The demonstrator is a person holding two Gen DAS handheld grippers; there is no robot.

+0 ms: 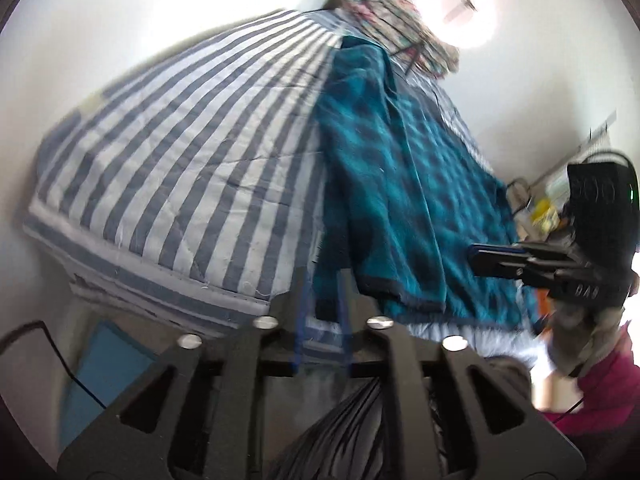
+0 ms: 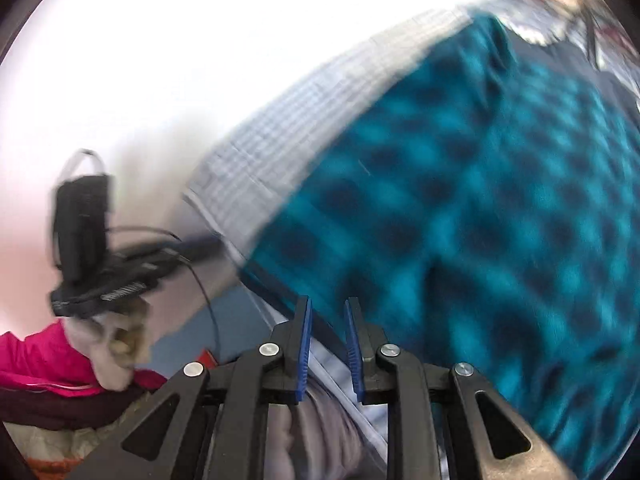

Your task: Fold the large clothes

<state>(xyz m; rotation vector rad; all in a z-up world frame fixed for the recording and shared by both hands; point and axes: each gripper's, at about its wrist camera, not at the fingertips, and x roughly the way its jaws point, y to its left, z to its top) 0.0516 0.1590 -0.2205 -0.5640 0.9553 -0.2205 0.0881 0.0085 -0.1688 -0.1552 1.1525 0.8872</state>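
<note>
A teal and dark checked garment [image 1: 400,184] lies lengthwise on the right part of a blue-and-white striped quilt [image 1: 180,168], with its dark hem at the near edge of the bed. My left gripper [image 1: 323,300] is blurred just before that hem; its blue pads stand apart and nothing is pinched between them. My right gripper [image 1: 480,258] hovers over the garment's right side, held by a gloved hand [image 1: 580,340]. In the right wrist view the right gripper [image 2: 329,300] is open above the hem of the garment [image 2: 480,208]. The left gripper [image 2: 208,242] shows blurred at the left.
A floral bundle [image 1: 392,20] lies at the head of the bed under a bright round light [image 1: 456,8]. A blue mat [image 1: 104,372] lies on the floor left of the bed. Clutter [image 1: 540,208] stands at the right. A pink sleeve [image 2: 36,360] is at the lower left.
</note>
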